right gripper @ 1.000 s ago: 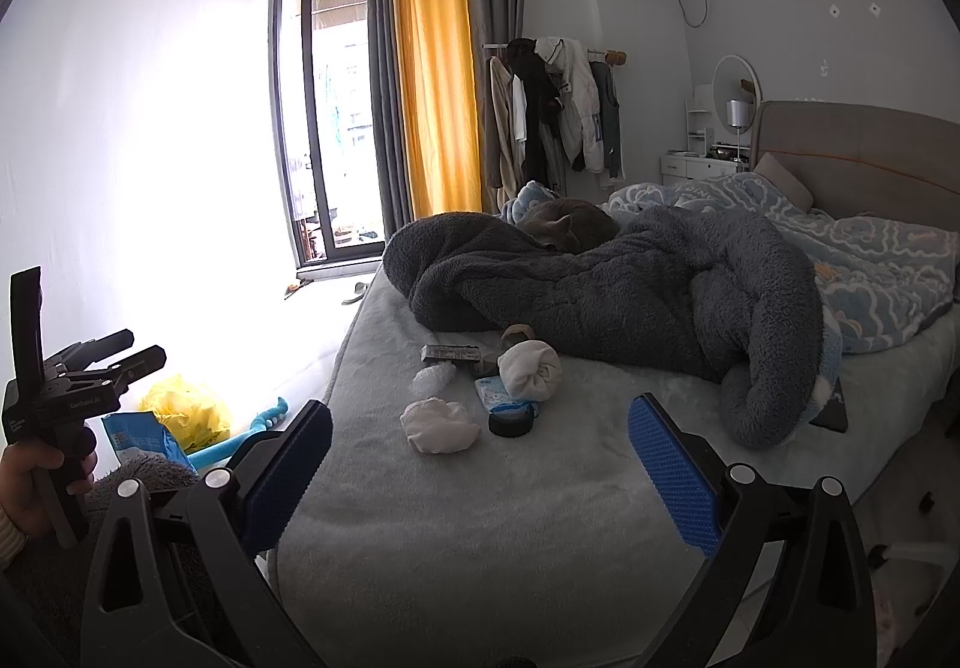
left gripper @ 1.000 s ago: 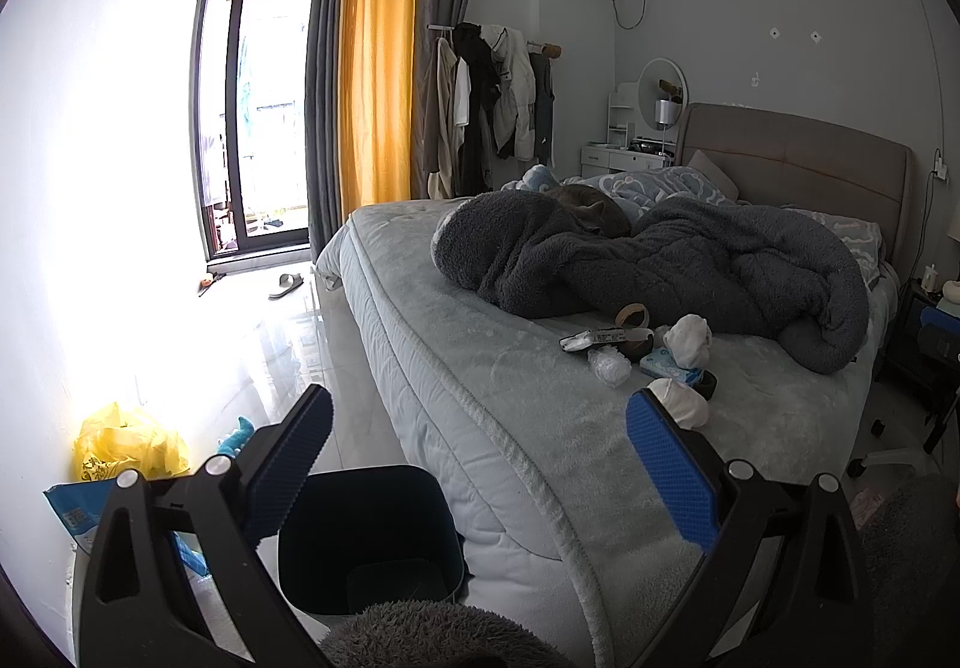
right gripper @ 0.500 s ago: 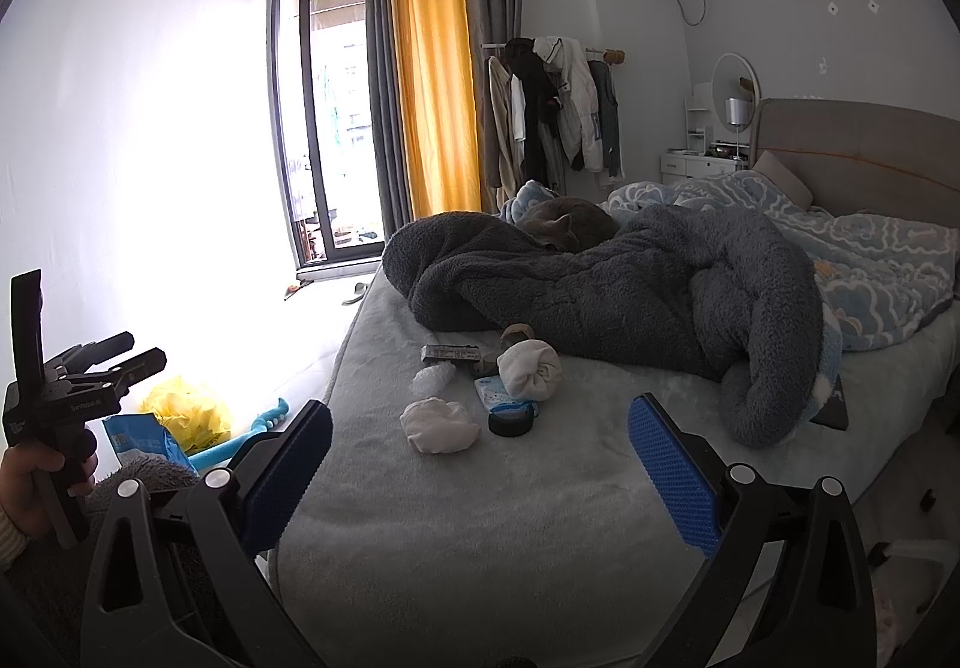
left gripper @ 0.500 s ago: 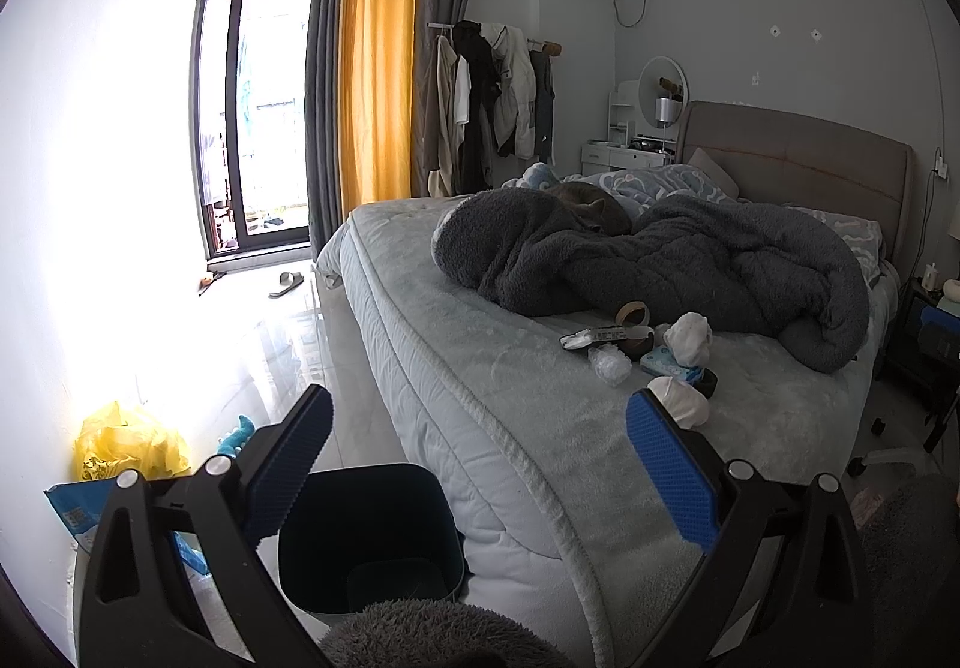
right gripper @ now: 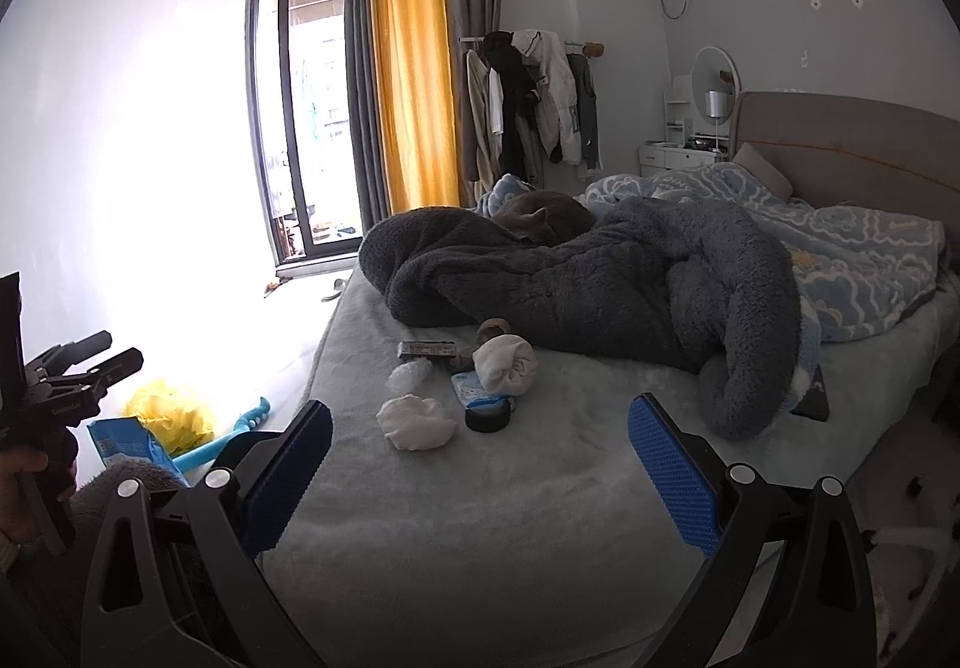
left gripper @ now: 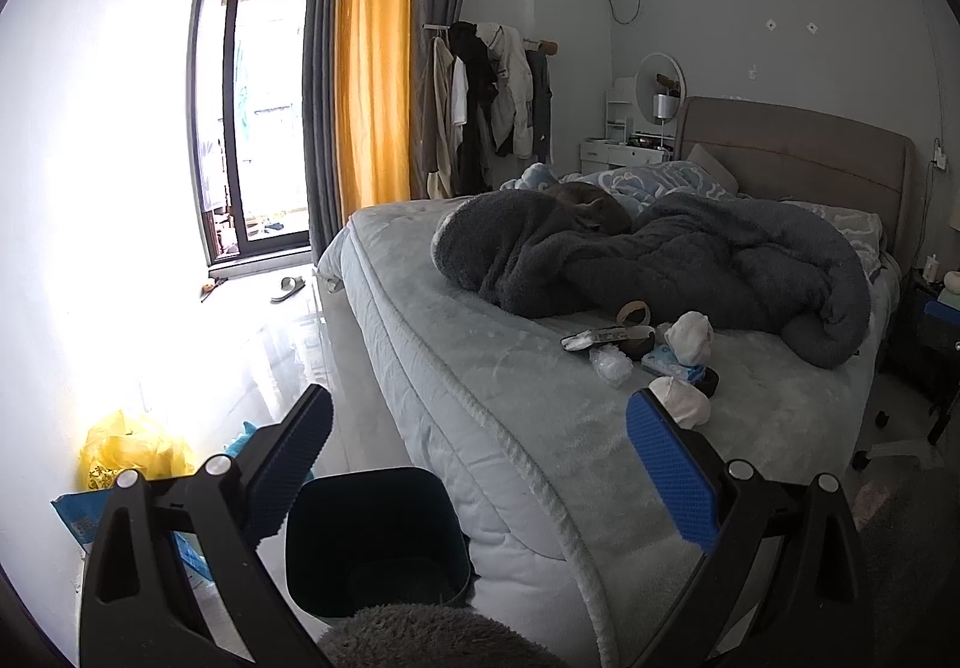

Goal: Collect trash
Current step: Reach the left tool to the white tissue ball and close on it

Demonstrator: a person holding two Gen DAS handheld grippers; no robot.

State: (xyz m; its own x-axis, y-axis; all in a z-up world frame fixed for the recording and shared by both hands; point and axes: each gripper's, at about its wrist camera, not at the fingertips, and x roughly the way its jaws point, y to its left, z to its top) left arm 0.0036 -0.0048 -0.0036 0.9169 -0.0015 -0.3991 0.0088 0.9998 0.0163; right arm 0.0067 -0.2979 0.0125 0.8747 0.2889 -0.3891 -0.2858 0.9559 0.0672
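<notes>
Trash lies in a cluster on the grey bed (right gripper: pixel 540 488): a crumpled white tissue (right gripper: pixel 417 422), a clear plastic wad (right gripper: pixel 409 374), a white cloth ball (right gripper: pixel 504 365), a blue wet-wipe pack (right gripper: pixel 477 395), a black tape roll (right gripper: pixel 489 419), a flat wrapper (right gripper: pixel 429 350) and a cardboard roll (right gripper: pixel 493 329). The same cluster (left gripper: pixel 648 350) shows in the left wrist view. A dark bin (left gripper: pixel 375 542) stands on the floor against the bed's side. My left gripper (left gripper: pixel 480 464) is open above the bin and bed edge. My right gripper (right gripper: pixel 480 470) is open, short of the tissue.
A heaped dark grey blanket (right gripper: pixel 600 284) with a grey cat (right gripper: pixel 540 218) on it lies behind the trash. A yellow bag (left gripper: pixel 129 452), a blue packet (right gripper: pixel 120 443) and a blue tool (right gripper: pixel 228 437) lie on the floor by the white wall. A hand holding the other gripper (right gripper: pixel 72 380) shows at left.
</notes>
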